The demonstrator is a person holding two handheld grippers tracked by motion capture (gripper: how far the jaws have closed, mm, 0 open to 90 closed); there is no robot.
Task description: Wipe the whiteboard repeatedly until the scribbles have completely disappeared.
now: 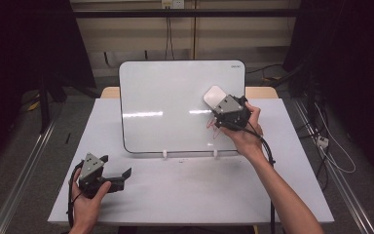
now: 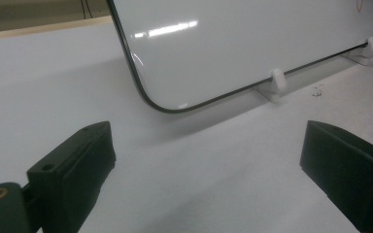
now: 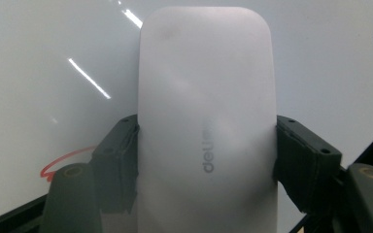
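Near edge of the counter (image 1: pixel 190 195), left corner: the left gripper (image 1: pixel 119 176) is held in the person's left hand (image 1: pixel 88 197) just above the surface, its jaws spread wide with nothing between them. In the left gripper view the two black jaws stand far apart over bare counter, pointing toward the lower left corner of the whiteboard (image 2: pixel 252 43).

Middle of the counter: the whiteboard (image 1: pixel 170 107) stands tilted back on two small white feet (image 1: pixel 165 154), its bottom edge running across the counter's centre and its top edge reaching toward the far edge. Light streaks reflect on its face.

Right half of the board, toward its upper right: the right gripper (image 1: pixel 219 105), held in the right hand (image 1: pixel 246 131), pinches a white eraser (image 1: pixel 214 95). The eraser's flat side lies against or just off the board face; contact cannot be told for sure. In the right gripper view the eraser (image 3: pixel 206 121) sits lengthwise between the two jaws, which press on its long sides, and its rounded end points away from the gripper. Grey lettering runs along its back. A red pen mark (image 3: pixel 60 162) shows on the board at the left jaw, below the eraser's level. Small red strokes (image 1: pixel 213 131) show on the board in the high view under the gripper.

Far edge: a strip of wood-coloured tabletop (image 1: pixel 260 91) shows behind the board.
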